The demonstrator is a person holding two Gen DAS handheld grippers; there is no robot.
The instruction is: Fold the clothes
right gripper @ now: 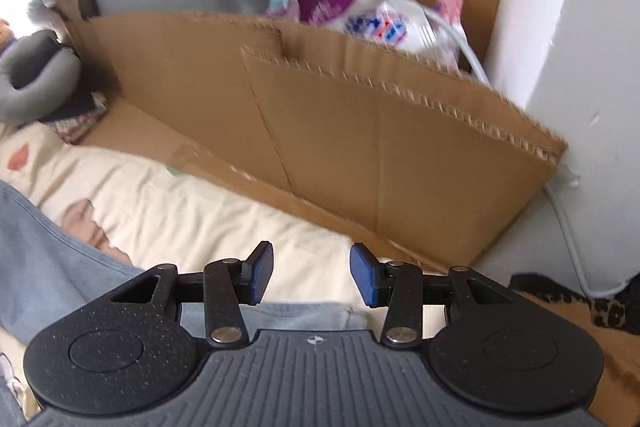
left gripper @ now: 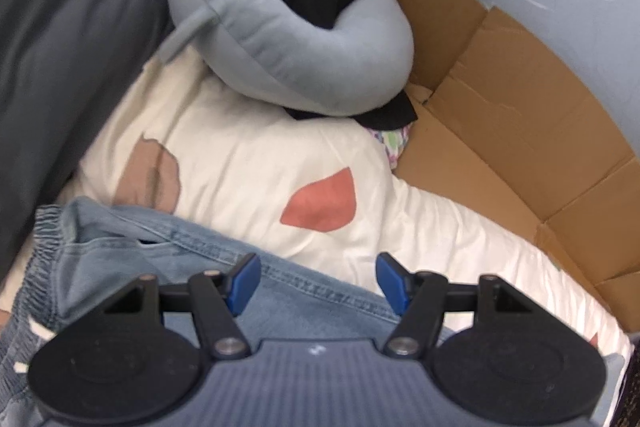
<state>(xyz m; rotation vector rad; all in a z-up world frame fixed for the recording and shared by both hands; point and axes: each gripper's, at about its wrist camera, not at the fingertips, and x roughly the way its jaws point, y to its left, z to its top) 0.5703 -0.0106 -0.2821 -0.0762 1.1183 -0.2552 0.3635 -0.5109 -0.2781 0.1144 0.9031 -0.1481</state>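
Denim jeans [left gripper: 168, 259] lie on a cream quilt [left gripper: 248, 155], elastic waistband bunched at one end, with stitched seams running across the cloth. In the right wrist view the same jeans [right gripper: 52, 247] reach the other way across the quilt [right gripper: 192, 203], and a pale edge of denim sits just under that tool.

Left gripper [left gripper: 318, 281]: jaws apart, nothing between the blue pads, poised over the seam near the waistband. Right gripper [right gripper: 311, 275]: jaws apart, unloaded, poised over the far denim edge where jeans meet quilt. Neither tool grasps cloth.

Surroundings, placed from the jeans: a grey neck pillow [left gripper: 280, 39] rests on the quilt well beyond the waistband, with dark fabric in its hollow. Flattened cardboard [left gripper: 500, 99] borders the quilt on the far side, and a dark grey cover [left gripper: 60, 47] lies beside the waistband end. A white packet [right gripper: 384, 23] and a cable sit behind the cardboard [right gripper: 360, 131], well apart from the jeans.

Judgement: the step in hand is taking hold of the jeans at two points for a fold. Recommended practice: lower each tool until one pad slips under the denim edge, pinch denim only, not the quilt beneath; take matching points on one edge so the fold lands square; lift both ends together and keep the cloth taut. Risk: the bunched waistband may give a thick, uneven bite.
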